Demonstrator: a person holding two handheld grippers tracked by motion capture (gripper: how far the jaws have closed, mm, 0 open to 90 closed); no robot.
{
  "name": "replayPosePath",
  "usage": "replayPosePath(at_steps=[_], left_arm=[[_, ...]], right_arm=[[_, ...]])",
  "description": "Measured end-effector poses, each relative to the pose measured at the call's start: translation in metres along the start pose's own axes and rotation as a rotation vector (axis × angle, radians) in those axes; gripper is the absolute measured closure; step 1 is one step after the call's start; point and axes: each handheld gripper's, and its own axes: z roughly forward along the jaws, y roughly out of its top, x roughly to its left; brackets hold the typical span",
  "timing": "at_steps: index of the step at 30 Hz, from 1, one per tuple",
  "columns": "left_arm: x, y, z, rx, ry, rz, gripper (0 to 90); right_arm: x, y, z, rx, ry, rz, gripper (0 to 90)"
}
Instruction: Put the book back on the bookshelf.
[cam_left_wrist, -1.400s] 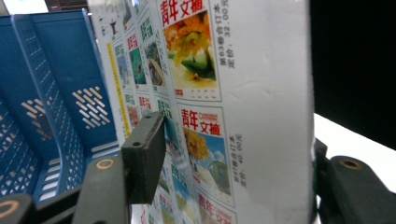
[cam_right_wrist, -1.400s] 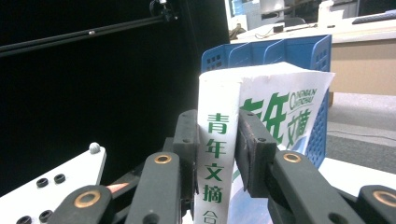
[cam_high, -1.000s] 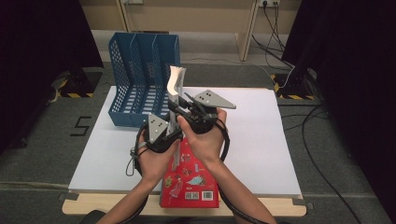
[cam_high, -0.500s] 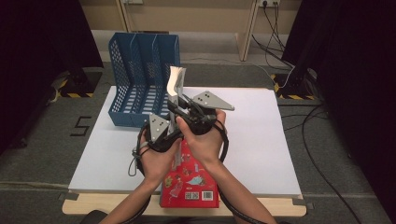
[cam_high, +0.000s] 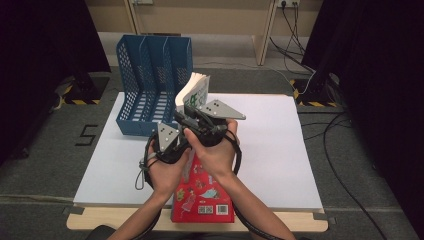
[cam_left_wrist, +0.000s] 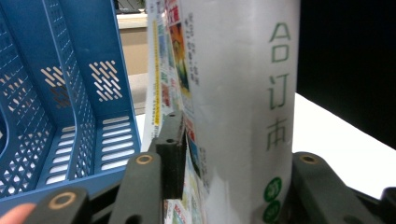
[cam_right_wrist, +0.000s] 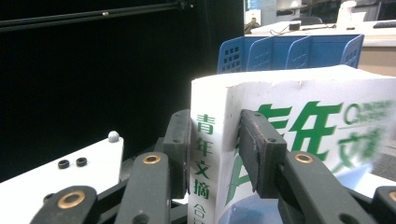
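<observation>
White-spined thick paperback book with green lettering (cam_high: 194, 91) stands tilted above the white counter (cam_high: 280, 150), at one o'clock of the blue plastic file rack (cam_high: 150, 85). Left tongs (cam_left_wrist: 224, 186) have just been closing, clamped on its lower pages. Right tongs (cam_right_wrist: 212, 154), just opening, stand slightly apart around its spine corner.

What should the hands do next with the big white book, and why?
Probably tip the white book left toward the blue file rack. The left gripper has just closed across its spine, while the right gripper, jaws just opening, straddles a corner, and the rack's slots beside it look free.
</observation>
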Motion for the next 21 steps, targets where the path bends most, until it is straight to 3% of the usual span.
replayPosePath(at_steps=[5,9,10,14,21], left_arm=[[0.002,-0.001,0.0,-0.004,0.0,-0.006,68.5],[0.008,-0.002,-0.001,-0.018,-0.01,-0.044,72.3],[0.01,-0.002,-0.001,-0.021,-0.014,-0.051,72.7],[0.016,-0.002,-0.002,-0.031,-0.026,-0.07,73.0],[0.028,-0.003,-0.006,-0.051,-0.05,-0.094,73.2]], right_arm=[[0.0,0.0,0.0,0.003,0.019,0.015,64.4],[-0.001,0.001,0.0,0.002,0.051,0.03,65.7],[-0.003,0.003,-0.001,-0.009,0.067,0.013,69.4],[-0.007,0.007,-0.007,-0.04,0.094,0.033,67.1],[-0.03,0.011,-0.026,-0.087,0.033,0.073,65.8]])
